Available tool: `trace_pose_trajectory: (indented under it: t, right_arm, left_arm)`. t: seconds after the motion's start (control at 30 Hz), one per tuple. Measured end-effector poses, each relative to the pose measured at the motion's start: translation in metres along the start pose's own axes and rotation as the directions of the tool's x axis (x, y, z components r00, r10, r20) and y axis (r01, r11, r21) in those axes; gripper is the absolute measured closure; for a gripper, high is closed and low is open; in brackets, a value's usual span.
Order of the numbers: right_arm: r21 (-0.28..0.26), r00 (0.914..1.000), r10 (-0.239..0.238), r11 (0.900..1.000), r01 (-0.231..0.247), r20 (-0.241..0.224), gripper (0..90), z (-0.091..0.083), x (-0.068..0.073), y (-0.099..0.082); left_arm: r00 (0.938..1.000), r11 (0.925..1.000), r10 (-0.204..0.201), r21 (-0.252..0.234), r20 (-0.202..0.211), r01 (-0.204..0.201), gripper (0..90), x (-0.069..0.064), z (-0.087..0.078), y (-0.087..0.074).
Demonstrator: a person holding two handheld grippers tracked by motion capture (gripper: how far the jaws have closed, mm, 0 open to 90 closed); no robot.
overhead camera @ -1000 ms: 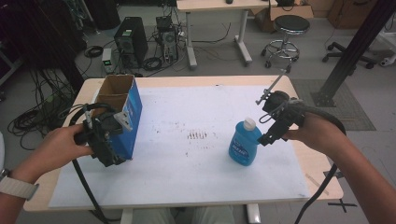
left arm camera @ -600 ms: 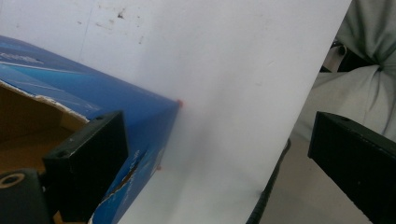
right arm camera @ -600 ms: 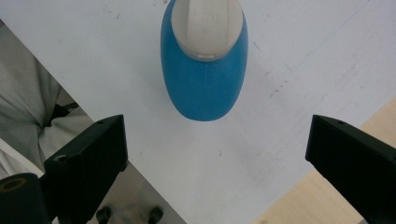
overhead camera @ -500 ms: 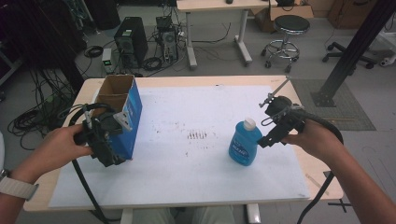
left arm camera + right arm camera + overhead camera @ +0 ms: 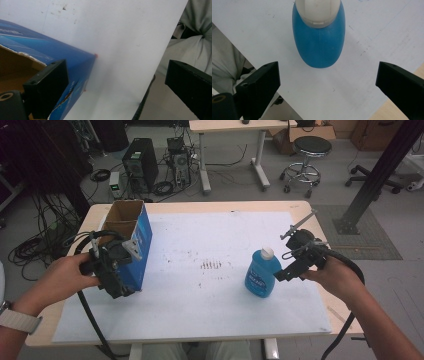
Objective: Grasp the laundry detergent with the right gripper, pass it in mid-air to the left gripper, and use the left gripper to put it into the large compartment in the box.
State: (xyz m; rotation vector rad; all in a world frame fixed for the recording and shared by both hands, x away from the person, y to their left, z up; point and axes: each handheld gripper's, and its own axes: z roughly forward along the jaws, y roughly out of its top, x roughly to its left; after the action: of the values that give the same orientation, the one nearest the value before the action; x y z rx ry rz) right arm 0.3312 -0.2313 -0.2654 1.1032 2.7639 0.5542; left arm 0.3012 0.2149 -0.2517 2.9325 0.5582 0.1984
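A blue cardboard box [image 5: 141,239] with an open top stands at the table's left. My left gripper [image 5: 117,270] is pressed up to its near corner. In the left gripper view the jaws [image 5: 117,85] are wide open, and one jaw lies against the torn blue wall of the box [image 5: 50,55]. A blue bottle [image 5: 261,275] with a white cap stands upright right of centre. My right gripper [image 5: 285,264] hovers just right of it, apart from it. In the right gripper view the bottle [image 5: 319,42] sits ahead of the open gripper [image 5: 329,85], beyond its jaws.
A white sheet [image 5: 210,235] covers most of the wooden table [image 5: 320,215]; its middle carries small dark marks [image 5: 211,265]. Beyond the far edge are computer towers [image 5: 140,162], floor cables, a desk and a stool [image 5: 305,150]. A black post [image 5: 375,175] stands at the right.
My right hand and gripper have drifted slightly toward the table's near edge beside the bottle. The bottle, the box and my left gripper have stayed put.
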Motion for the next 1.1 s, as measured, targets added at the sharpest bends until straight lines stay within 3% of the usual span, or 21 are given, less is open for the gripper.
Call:
trace_pose_trajectory:
  t: [0.33, 0.7, 1.1]
  right_arm:
    - [-0.059, 0.9991, 0.029, 0.9978, -0.031, -0.031, 5.3, 0.011, -0.003, -0.013]
    - [-0.090, 0.9992, 0.032, 0.9954, -0.034, -0.024, 5.2, 0.023, -0.001, -0.023]
    - [-0.177, 0.9992, 0.033, 0.9835, -0.036, -0.021, 5.5, 0.036, 0.002, -0.034]
  left_arm:
    - [1.0000, 1.0000, -0.001, 0.002, -0.001, 0.001, 5.7, 0.000, 0.001, 0.000]
    - [1.0000, 1.0000, 0.002, 0.003, 0.000, -0.002, 5.7, 0.000, 0.001, 0.001]
    - [1.0000, 1.0000, 0.000, 0.002, 0.000, 0.000, 5.7, 0.000, 0.001, 0.001]
